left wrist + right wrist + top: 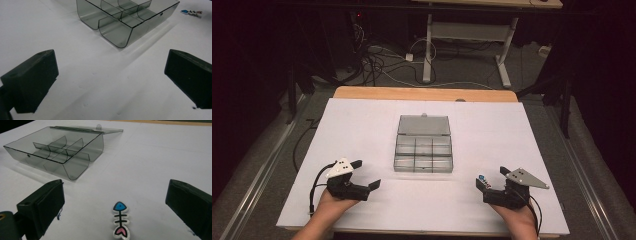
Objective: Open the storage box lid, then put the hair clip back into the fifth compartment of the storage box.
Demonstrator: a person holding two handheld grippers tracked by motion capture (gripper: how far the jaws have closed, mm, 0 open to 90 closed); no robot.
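A smoky clear plastic box (423, 152) with several compartments sits at the middle of the white table, its lid (424, 125) laid open toward the far side. The box (125, 17) also shows in the left gripper view and the box (57, 150) in the right gripper view. A small fish-bone charm (120, 219) with a blue head and pink tail lies flat between the right gripper's jaws; the same charm (482, 177) (191, 12) lies right of the box. My left gripper (366, 174) is open at the near left. My right gripper (491, 176) is open at the near right.
The white sheet (362, 125) covers a wooden table whose edge (422, 93) shows at the far side. Beyond it stand a desk frame (467, 35) and tangled cables (377, 60) on the floor.
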